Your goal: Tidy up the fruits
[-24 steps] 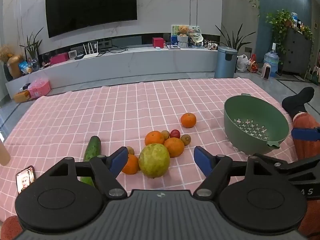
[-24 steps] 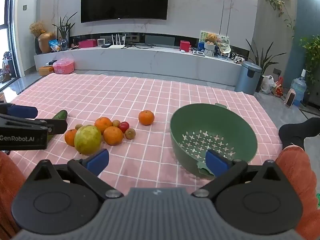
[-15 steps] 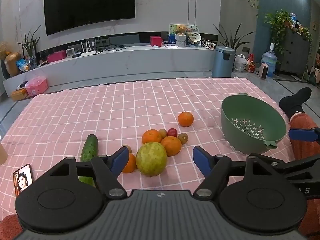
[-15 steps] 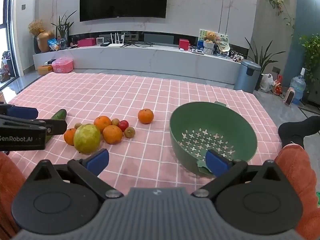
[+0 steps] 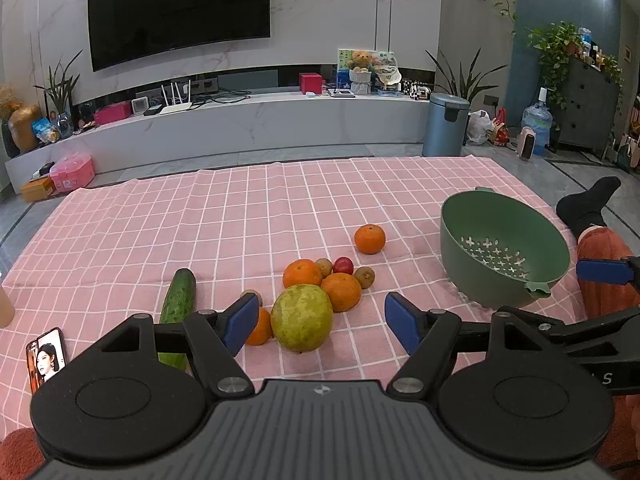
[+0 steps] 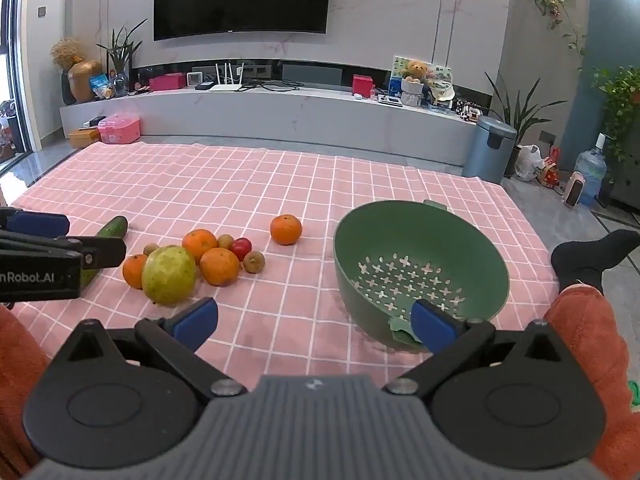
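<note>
Your left gripper is spread wide and grips nothing; the big green-yellow fruit sits on the pink checked cloth just ahead of its jaws, touching an orange in a cluster of oranges and small fruits. A lone orange lies apart, toward the green colander. Your right gripper is also spread and empty, its right pad over the colander's near rim. A cucumber lies left of the cluster.
</note>
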The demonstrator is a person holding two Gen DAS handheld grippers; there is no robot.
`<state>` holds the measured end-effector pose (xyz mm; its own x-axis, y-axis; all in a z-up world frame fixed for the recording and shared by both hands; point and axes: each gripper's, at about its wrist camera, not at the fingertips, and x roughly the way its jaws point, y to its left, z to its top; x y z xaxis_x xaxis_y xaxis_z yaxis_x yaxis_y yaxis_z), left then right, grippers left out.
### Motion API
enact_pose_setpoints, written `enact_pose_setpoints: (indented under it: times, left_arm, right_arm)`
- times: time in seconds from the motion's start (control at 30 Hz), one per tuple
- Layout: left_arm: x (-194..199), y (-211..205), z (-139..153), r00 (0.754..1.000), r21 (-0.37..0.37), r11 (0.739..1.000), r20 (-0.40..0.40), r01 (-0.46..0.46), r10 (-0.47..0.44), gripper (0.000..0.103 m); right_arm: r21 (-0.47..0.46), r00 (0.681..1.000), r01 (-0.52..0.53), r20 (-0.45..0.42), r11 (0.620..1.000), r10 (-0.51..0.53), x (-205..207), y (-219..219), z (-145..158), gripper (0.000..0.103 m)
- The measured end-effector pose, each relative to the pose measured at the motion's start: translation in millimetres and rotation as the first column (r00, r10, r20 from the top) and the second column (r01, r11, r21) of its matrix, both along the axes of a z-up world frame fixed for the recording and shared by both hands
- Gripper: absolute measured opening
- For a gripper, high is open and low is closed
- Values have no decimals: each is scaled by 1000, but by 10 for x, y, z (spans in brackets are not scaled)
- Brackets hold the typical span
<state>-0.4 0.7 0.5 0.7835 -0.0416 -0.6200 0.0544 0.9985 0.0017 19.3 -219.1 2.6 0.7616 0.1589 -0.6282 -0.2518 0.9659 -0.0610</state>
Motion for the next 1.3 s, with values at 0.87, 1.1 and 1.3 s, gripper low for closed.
enact_pose_setpoints:
  times: [0.87, 1.1, 1.3]
  left_arm:
    - [-31, 7, 15, 1000, 3, 1000, -3, 4, -4, 84]
    - [-29, 3, 15, 1000, 4, 1000, -3, 3, -3, 84]
    - [-29, 4, 14, 1000, 4, 1000, -3, 4, -4, 84]
  right_arm:
    - [-22, 1000, 12, -24, 1000, -12, 19, 47, -17, 99]
    - [-23, 1000, 11, -23, 1000, -11, 22, 52, -16, 99]
    - [-20, 999, 16, -28, 1000, -17, 21, 50, -18, 99]
